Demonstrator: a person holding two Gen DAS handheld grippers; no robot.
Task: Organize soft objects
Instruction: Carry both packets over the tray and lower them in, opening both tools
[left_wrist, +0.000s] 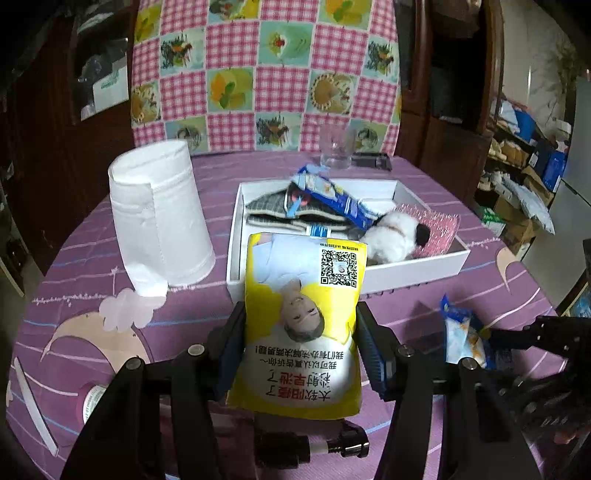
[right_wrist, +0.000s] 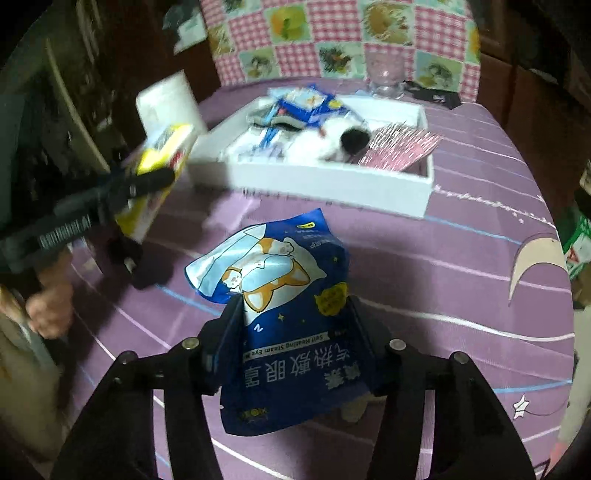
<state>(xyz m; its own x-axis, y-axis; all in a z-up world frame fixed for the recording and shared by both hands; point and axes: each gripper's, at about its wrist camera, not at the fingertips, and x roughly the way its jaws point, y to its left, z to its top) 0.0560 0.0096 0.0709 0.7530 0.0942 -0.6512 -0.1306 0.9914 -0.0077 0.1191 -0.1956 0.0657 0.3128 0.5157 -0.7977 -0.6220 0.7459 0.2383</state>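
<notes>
1. The left gripper (left_wrist: 301, 354) is clamped on a yellow pack (left_wrist: 301, 325), one pad on each long edge, and the pack stands up between the jaws above the purple cloth (left_wrist: 74, 280).
2. The pack's top edge, with its square code, sits in front of the near wall of the white box (left_wrist: 417, 275) in the left view.
3. The right gripper (right_wrist: 295, 343) grips a blue pouch (right_wrist: 288, 295), jaws pressed on its two sides; no earlier view to compare.
4. The pouch's upper half flops forward past the fingertips, crumpled, with a cartoon dog printed on it.
5. In the right view the pouch hangs over the cloth, near the box but apart from it.
6. The box lies open on the table and is already crowded.
7. Inside: a grey folded cloth (left_wrist: 273, 206) at the far left, another blue pouch (left_wrist: 332, 199) lying tilted across it.
8. A white plush (left_wrist: 391, 236) with a black patch sits at the near right of the box, against a pink packet (left_wrist: 436, 229) that leans on the right wall.
9. A paper roll (left_wrist: 159, 218) stands upright left of the box, a loose end trailing on the cloth.
10. A clear glass (left_wrist: 334, 147) stands behind the box, at the table's far edge.
11. From the right view, a person's hand (right_wrist: 50, 310) holds the left gripper's handle at the left edge.
</notes>
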